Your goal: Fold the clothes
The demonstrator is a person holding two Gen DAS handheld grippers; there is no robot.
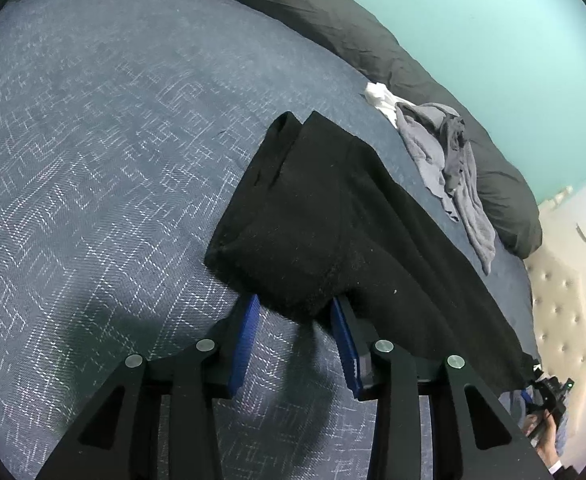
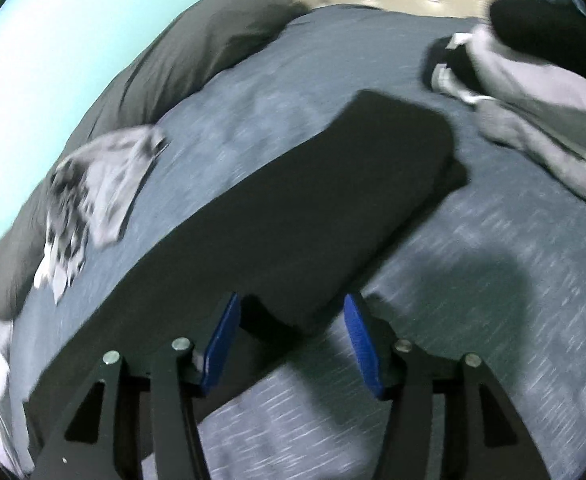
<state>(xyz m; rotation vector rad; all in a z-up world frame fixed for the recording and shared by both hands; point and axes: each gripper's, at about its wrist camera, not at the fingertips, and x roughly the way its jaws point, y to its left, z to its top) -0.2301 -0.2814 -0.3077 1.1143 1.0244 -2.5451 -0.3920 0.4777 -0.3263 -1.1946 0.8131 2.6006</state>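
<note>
A long black garment lies folded in a strip on the patterned blue bedcover. My left gripper stands open at its near end, and the cloth's corner drapes over the blue fingertips without being pinched. In the blurred right wrist view the same black garment stretches away, its other end lying between the spread pads of my right gripper, which is open. In the left wrist view a person's hand shows at the garment's far end, low on the right.
A heap of grey clothes and a white piece lie beside a dark duvet along the teal wall. A tufted headboard stands at the right. Grey and black folded clothes lie at the upper right.
</note>
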